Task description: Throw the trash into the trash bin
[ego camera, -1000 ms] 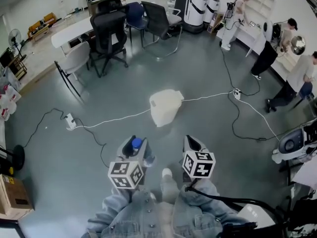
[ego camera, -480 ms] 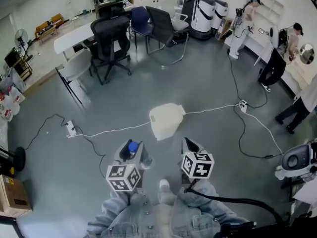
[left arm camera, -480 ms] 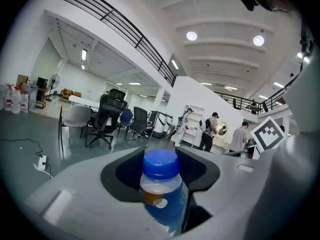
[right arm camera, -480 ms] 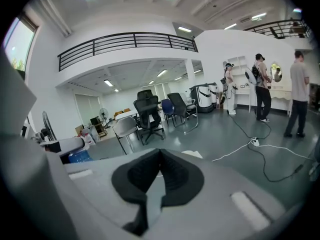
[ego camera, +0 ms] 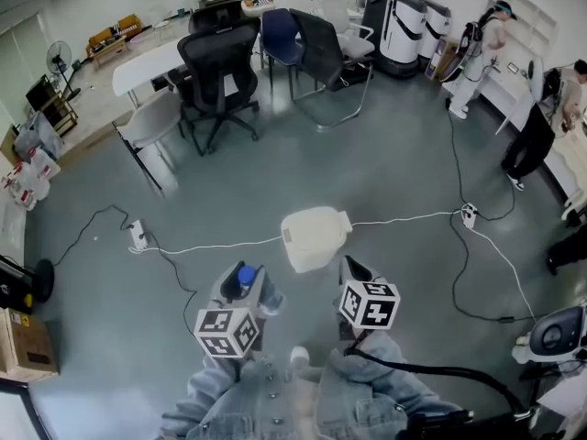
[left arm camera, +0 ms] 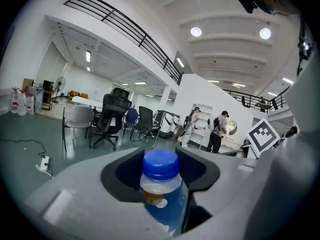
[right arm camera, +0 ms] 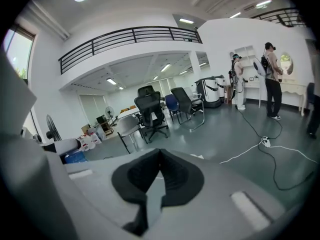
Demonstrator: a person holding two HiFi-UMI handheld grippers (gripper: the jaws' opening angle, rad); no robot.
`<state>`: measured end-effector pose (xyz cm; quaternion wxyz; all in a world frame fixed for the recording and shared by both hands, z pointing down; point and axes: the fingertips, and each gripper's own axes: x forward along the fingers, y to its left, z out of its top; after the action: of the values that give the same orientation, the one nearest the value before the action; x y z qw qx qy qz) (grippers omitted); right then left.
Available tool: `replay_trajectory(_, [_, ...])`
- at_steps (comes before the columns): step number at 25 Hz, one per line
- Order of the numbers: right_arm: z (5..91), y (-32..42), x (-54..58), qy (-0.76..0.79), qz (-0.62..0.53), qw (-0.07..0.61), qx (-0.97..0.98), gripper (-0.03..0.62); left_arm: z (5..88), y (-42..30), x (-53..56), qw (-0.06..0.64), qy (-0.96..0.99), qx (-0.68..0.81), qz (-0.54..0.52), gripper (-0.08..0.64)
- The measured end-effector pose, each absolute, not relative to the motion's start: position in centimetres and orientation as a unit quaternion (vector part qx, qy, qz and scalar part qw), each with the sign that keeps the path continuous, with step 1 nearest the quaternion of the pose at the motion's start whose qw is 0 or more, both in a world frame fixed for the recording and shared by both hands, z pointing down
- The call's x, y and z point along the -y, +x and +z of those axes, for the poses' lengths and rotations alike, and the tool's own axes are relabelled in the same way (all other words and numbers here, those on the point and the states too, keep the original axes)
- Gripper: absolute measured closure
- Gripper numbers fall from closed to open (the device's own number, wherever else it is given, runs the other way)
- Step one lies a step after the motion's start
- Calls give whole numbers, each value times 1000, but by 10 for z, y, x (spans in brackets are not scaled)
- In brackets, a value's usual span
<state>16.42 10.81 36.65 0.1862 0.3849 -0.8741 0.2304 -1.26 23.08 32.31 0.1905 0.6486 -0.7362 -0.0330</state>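
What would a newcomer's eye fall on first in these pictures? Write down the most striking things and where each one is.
The blue-capped bottle stands out, clamped upright in the jaws of the left gripper, low in the head view. Ahead of both grippers a white trash bin sits alone on the grey floor, with a white cable trailing off on either side of it. The right gripper has its jaws together with nothing between them.

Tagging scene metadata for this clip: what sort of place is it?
Probably an open-plan office or lab hall: black mesh office chairs beside a long white table, white power cables trailing across the grey floor, and a black-railed mezzanine overhead.
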Motion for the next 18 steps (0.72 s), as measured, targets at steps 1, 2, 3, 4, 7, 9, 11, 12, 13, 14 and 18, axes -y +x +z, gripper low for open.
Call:
replay_trajectory(1, [367, 164, -100, 383, 232, 186, 875, 589, 323, -13, -226, 190, 646, 738, -32, 356])
replay_trajectory(2, [368, 164, -91, 381, 233, 185, 875, 589, 323, -13, -220, 189, 645, 740, -31, 354])
replay_trajectory(3, [369, 163, -84, 380, 237, 184, 875, 589, 324, -14, -215, 190, 643, 741, -29, 355])
replay_trajectory(4, [372, 162, -78, 378, 242, 185, 875, 589, 325, -15, -211, 191, 642, 742, -25, 355])
replay_trajectory(7, [386, 160, -69, 373, 257, 193, 870, 589, 332, -17, -200, 192, 641, 743, -17, 355])
replay_trajectory(9, [393, 159, -63, 373, 259, 199, 869, 589, 335, -19, -192, 190, 642, 743, -18, 354])
replay_trajectory(11, [396, 155, -56, 375, 257, 202, 867, 589, 337, -25, -182, 192, 643, 741, -21, 354])
replay_trajectory(12, [397, 153, -51, 378, 256, 205, 866, 589, 339, -28, -176, 194, 645, 739, -22, 356])
replay_trajectory(13, [399, 152, -46, 383, 256, 206, 864, 589, 343, -32, -169, 197, 648, 736, -23, 355])
replay_trajectory(14, [401, 151, -39, 389, 256, 207, 860, 589, 346, -36, -162, 199, 651, 732, -24, 355])
replay_trajectory(18, [403, 135, -12, 410, 258, 203, 851, 589, 352, -65, -132, 200, 659, 724, -29, 356])
